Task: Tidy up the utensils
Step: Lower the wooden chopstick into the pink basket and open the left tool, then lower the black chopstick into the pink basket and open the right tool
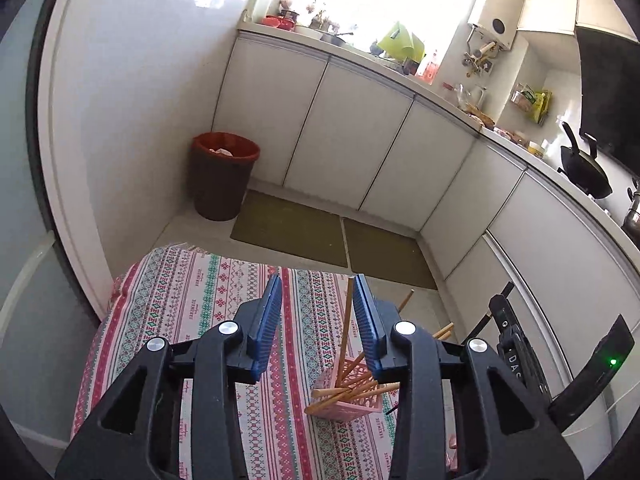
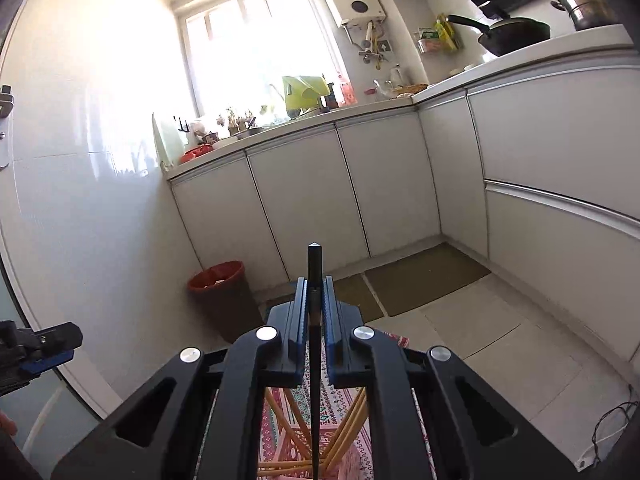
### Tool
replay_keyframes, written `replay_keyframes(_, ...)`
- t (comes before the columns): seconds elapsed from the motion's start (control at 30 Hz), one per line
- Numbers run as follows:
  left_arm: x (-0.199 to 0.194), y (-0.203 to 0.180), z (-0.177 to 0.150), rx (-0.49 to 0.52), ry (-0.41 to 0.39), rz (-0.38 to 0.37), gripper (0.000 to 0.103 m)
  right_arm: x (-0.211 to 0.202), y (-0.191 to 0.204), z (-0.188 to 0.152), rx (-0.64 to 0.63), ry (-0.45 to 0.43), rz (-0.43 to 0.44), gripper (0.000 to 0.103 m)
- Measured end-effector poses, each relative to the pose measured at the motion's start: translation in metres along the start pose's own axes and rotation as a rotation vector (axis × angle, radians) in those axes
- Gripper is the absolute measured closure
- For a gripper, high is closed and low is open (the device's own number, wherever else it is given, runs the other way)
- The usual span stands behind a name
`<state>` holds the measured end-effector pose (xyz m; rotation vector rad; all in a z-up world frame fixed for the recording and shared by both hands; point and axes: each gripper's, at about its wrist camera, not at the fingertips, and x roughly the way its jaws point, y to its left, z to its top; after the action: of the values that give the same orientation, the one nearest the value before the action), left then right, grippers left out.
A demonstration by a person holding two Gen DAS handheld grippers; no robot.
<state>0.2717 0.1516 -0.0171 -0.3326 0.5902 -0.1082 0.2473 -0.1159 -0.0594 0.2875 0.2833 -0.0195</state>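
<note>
Hovering over the patterned tablecloth (image 1: 192,300), the left claw (image 1: 318,300) stands with its blue pads wide apart and nothing between them. Just to the right of its gap, partly behind its right finger, the pink basket (image 1: 352,404) sits on the cloth with several wooden chopsticks (image 1: 348,320) leaning out of it at different angles; one rises nearly upright beside the right pad. Further right in that view, part of the right claw's black body shows at the edge. In the right wrist view, the right claw (image 2: 315,300) is clamped on a single black chopstick (image 2: 314,264), held upright, its blunt top poking above the fingertips and its thin end pointing down toward the basket below, among the wooden chopsticks. A red-rimmed bin (image 2: 224,292) stands on the floor against the wall beyond.
</note>
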Motion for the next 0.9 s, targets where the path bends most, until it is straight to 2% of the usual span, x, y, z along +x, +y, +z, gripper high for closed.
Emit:
replay_keyframes(0.2,0.006,0.01,-0.001,-0.011,0.017,-0.004,0.069,0.015,0.013,-0.016,-0.051,-0.058,-0.055,0.096)
replay_keyframes(0.33,0.006,0.013,-0.001,-0.014,0.022,-0.007,0.068,0.023,0.015,-0.031,-0.07,-0.064,-0.079,0.096)
replay_keyframes(0.43,0.008,0.015,-0.002,-0.01,0.029,-0.009,0.067,0.023,0.017,-0.039,-0.081,-0.082,-0.079,0.096)
replay_keyframes(0.53,0.01,0.014,-0.002,-0.007,0.034,-0.006,0.064,0.018,0.017,-0.04,-0.077,-0.083,-0.059,0.091)
replay_keyframes(0.57,0.008,0.014,-0.002,-0.005,0.033,-0.007,0.062,0.016,0.016,-0.038,-0.074,-0.074,-0.051,0.085)
replay_keyframes(0.6,0.007,0.014,-0.002,-0.002,0.033,-0.007,0.06,0.012,0.016,-0.035,-0.071,-0.065,-0.05,0.072)
replay_keyframes(0.67,0.006,0.012,-0.002,0.002,0.032,-0.009,0.058,0.002,0.014,-0.027,-0.063,-0.075,-0.047,0.061)
replay_keyframes(0.73,0.002,0.009,-0.002,0.011,0.029,-0.015,0.056,-0.009,0.015,-0.019,-0.074,-0.076,-0.042,0.061)
replay_keyframes(0.9,-0.007,-0.005,-0.007,0.041,0.022,-0.016,0.043,-0.032,0.018,-0.009,-0.113,-0.055,-0.061,0.041)
